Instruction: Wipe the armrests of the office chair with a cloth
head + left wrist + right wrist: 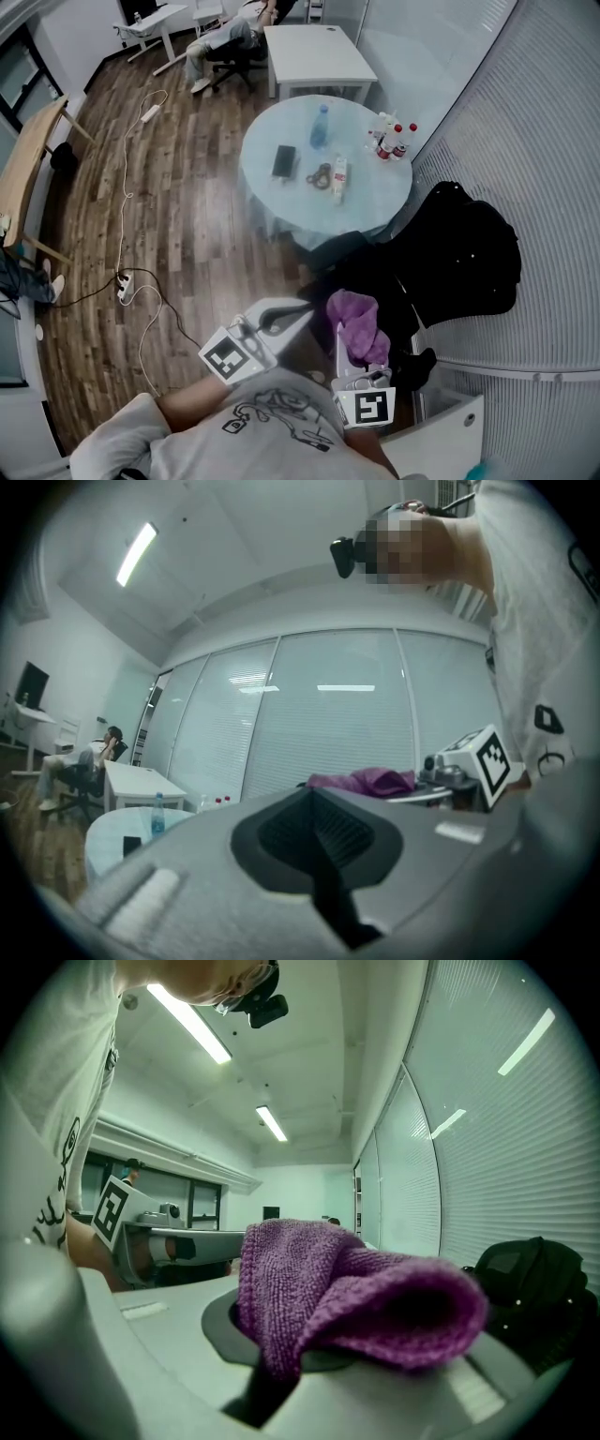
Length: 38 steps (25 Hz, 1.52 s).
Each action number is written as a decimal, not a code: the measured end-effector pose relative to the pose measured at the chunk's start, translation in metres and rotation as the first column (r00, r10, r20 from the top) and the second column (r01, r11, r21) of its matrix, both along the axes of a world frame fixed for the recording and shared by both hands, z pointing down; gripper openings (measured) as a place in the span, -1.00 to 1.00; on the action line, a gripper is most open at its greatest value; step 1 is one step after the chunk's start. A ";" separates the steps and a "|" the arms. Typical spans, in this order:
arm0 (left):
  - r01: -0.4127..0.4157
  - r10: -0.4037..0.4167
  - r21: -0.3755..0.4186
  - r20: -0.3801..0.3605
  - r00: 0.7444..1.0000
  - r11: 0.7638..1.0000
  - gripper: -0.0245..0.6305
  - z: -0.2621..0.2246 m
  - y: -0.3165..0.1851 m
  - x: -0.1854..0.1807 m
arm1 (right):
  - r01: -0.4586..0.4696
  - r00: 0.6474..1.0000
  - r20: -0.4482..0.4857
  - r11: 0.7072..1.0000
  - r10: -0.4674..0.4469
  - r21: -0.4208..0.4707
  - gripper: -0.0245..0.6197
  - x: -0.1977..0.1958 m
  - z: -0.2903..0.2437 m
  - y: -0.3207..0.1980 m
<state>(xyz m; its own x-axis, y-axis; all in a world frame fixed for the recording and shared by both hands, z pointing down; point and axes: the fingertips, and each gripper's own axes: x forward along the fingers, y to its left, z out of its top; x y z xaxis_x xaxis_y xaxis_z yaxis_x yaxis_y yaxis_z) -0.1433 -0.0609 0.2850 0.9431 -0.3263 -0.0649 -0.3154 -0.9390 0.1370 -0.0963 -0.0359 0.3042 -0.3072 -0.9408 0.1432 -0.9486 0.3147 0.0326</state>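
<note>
The left gripper is clenched on nothing, its pads meeting in a dark seam. The right gripper is clamped on a purple cloth, which bunches over its tips and flops toward 3 o'clock. In the head view both grippers sit side by side at 6 o'clock, with the cloth at the right one's 12. The black chair lies near the cloth, at its 2 o'clock. I cannot pick out an armrest. A round table stands at 12.
</note>
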 end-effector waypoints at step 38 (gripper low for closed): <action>0.167 -0.159 -0.087 0.091 0.983 0.982 -0.92 0.054 -0.128 -0.029 | 0.218 0.976 0.002 0.970 -0.219 -0.105 -0.83 -0.031 0.044 -0.136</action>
<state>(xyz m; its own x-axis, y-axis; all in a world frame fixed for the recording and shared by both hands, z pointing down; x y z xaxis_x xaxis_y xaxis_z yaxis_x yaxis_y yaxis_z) -0.1726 -0.1889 0.3392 0.8775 -0.4771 0.0497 -0.4773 -0.8582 0.1887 -0.1273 -0.1722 0.3477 -0.5019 -0.8308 0.2403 -0.8563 0.5165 -0.0027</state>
